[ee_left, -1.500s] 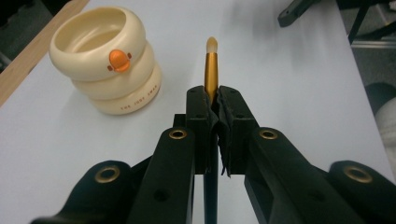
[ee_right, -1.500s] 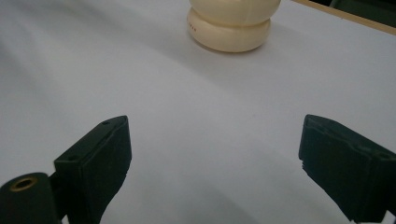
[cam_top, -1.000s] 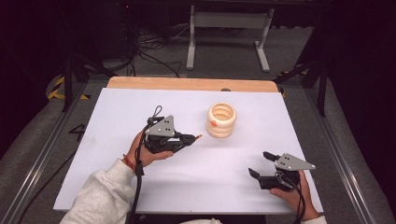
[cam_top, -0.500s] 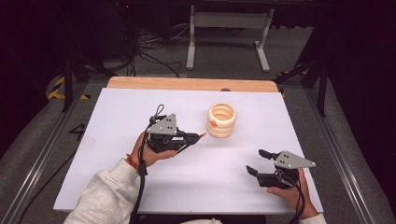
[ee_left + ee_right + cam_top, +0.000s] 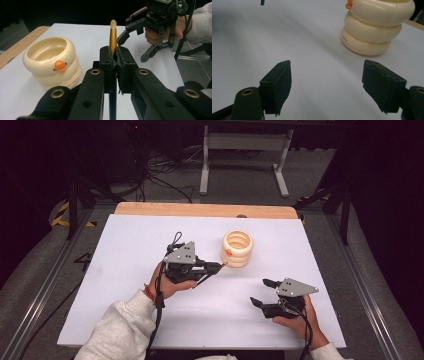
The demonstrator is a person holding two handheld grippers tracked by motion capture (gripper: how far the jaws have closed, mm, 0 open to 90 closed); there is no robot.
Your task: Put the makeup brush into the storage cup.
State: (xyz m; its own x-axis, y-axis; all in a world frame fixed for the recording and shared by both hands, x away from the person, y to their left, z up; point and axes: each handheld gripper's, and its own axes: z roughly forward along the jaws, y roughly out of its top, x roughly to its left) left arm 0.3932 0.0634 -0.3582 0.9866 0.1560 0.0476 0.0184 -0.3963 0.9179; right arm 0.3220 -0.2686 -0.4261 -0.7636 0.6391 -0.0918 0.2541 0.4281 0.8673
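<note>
Left gripper view: left hand-held gripper (image 5: pixel 113 56) clamps a gold brush (image 5: pixel 113 40); right hand-held gripper (image 5: pixel 327 87) gapes wide, empty

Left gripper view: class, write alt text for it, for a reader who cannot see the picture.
The left gripper, its black jaws shut, clamps a slim gold-handled makeup brush that points away over a white table. A cream ringed holder with an orange knob stands at left; at upper right a hand holds the right gripper, jaws open.

place: lab recording rig | evidence: white table (image 5: pixel 125 270) lower centre, metal frame rails (image 5: pixel 45 285) at left, floor cables (image 5: pixel 165 175) upper centre, dark surroundings
</note>
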